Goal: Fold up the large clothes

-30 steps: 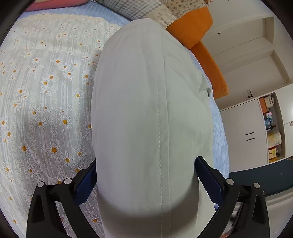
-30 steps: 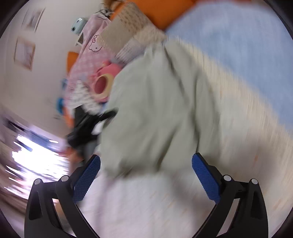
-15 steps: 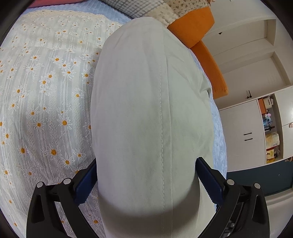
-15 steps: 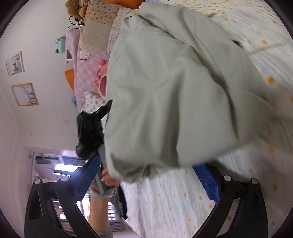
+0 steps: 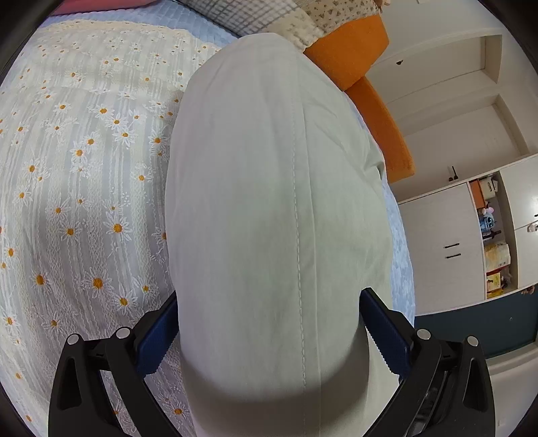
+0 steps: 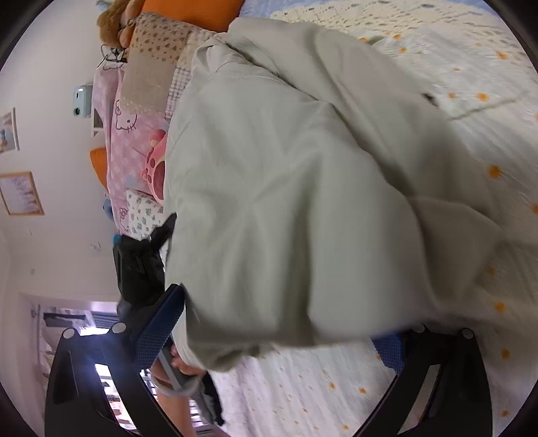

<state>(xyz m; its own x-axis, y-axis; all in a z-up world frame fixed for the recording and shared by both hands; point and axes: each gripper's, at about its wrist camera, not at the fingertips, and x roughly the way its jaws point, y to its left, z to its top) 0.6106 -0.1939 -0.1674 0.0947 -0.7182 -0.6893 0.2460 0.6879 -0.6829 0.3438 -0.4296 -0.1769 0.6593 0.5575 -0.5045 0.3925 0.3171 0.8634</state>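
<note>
A large pale green garment point(image 5: 275, 208) lies on a daisy-print bed cover point(image 5: 74, 174). In the left wrist view it runs away from me with a stitched seam down its middle, and its near end passes between my left gripper's point(image 5: 269, 336) blue pads, which stand wide apart. In the right wrist view the garment point(image 6: 302, 188) is bunched and draped over the space between my right gripper's point(image 6: 275, 332) open jaws; its right pad is mostly hidden by cloth. The left gripper's black body point(image 6: 141, 265) shows at the garment's left edge.
Orange cushions point(image 5: 356, 43) and patchwork pillows point(image 5: 302, 16) lie at the bed's head. A white wardrobe point(image 5: 444, 242) stands to the right. Pink pillows point(image 6: 131, 134) and a wall with framed pictures point(image 6: 20, 193) show in the right wrist view. The bed cover point(image 6: 470, 67) extends to the right.
The right gripper swung in close to the garment, which now fills its view and covers its jaws. The left gripper has barely moved.
</note>
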